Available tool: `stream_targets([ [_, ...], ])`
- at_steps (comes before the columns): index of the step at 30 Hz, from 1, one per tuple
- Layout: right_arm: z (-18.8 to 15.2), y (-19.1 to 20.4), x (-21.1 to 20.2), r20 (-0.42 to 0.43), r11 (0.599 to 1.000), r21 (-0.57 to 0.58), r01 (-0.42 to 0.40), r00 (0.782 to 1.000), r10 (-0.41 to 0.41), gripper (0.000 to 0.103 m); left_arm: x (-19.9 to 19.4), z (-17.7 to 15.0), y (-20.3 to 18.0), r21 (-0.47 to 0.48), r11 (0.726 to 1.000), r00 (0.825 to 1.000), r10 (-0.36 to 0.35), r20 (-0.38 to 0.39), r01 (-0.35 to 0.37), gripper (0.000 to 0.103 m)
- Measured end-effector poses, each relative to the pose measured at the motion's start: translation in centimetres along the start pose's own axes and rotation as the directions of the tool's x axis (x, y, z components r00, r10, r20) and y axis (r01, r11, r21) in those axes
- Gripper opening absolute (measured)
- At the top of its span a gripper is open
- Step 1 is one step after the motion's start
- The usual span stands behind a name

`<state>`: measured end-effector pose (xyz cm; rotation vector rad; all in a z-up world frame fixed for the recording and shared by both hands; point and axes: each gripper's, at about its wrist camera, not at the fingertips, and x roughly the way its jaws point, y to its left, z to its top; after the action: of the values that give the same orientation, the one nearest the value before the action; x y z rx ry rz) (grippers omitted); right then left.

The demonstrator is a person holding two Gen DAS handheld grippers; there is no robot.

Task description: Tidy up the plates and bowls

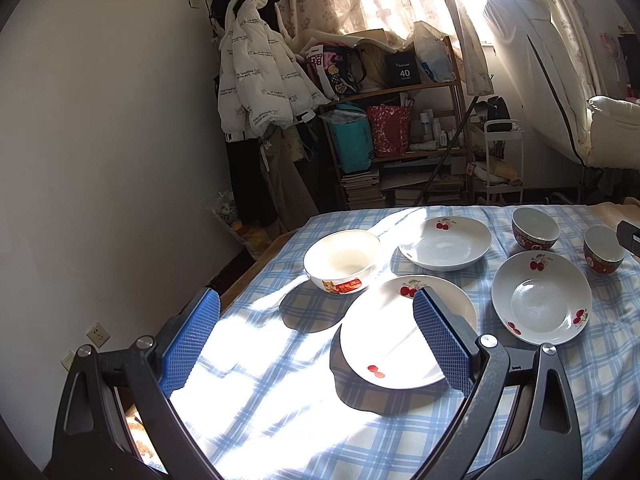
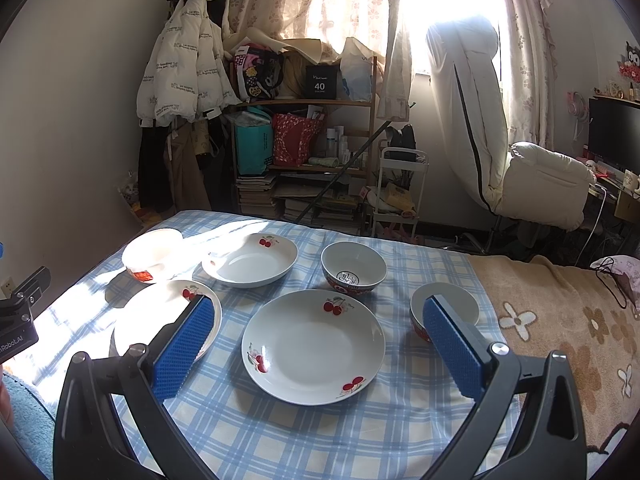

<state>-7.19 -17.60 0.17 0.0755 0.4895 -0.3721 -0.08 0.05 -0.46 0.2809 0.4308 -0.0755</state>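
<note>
Blue checked cloth (image 2: 320, 432) over bed, sunlit; three cherry plates and three bowls laid out singly, nothing stacked. Judged: start of task. Left gripper (image 1: 316, 340) spread wide, empty, near plate (image 1: 384, 344) just ahead-right. Right gripper (image 2: 320, 344) likewise wide, empty, plate (image 2: 316, 346) centred ahead. Next: rim pinch, lift, stack on neighbour.

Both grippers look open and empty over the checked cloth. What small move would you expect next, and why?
Probably the right gripper eases down to the near rim of the cherry plate framed between its open fingers. All three cherry plates lie apart, unstacked, so this one likely gets lifted onto another. The left gripper hangs open, holding nothing.
</note>
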Motion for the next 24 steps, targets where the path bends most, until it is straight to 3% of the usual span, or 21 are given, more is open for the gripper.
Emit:
stream_targets([
  [24,-0.03,0.03,0.09,-0.003,1.000,0.000,0.000,1.000,0.000,0.103,0.01,0.15,0.26,0.020,1.000,1.000,0.001,0.003,-0.001,0.096],
])
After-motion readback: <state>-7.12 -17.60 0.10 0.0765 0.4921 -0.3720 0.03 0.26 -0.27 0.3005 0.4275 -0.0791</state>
